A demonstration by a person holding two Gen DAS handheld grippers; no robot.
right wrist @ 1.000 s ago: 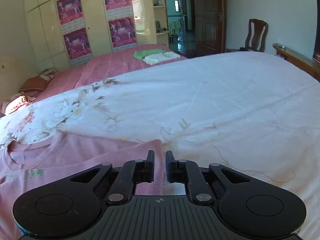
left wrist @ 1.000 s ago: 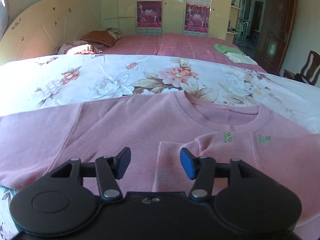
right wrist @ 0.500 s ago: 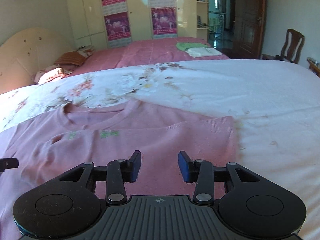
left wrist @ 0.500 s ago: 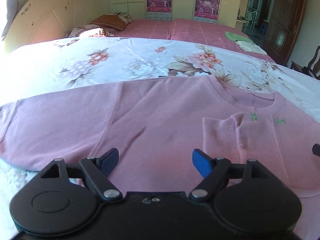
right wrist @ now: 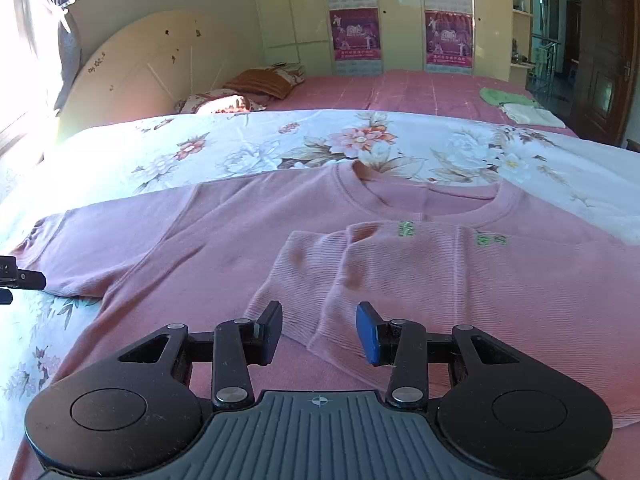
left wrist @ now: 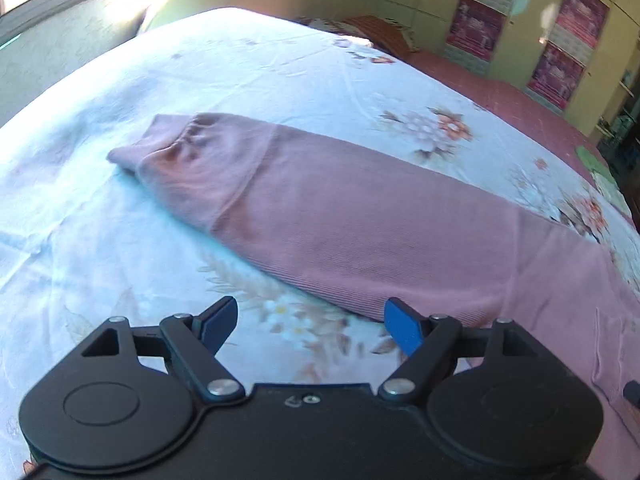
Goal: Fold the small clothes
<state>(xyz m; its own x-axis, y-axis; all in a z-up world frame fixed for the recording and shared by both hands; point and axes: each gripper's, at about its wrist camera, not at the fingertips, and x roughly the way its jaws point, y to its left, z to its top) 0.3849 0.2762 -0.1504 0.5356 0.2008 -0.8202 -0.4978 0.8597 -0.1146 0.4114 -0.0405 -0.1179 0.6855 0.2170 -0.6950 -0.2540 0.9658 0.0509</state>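
The pink sweater [right wrist: 248,240] lies flat mid-frame, one sleeve [right wrist: 320,280] folded across; both grippers [left wrist: 308,320] [right wrist: 319,330] gape apart, holding nothing.

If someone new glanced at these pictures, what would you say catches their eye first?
Most striking is the pink sweater spread flat on the floral bedsheet, one sleeve already folded across its chest. In the left view the other sleeve stretches out straight, its cuff toward the far left. Both the left claw and the right claw hang open above the fabric, holding nothing.
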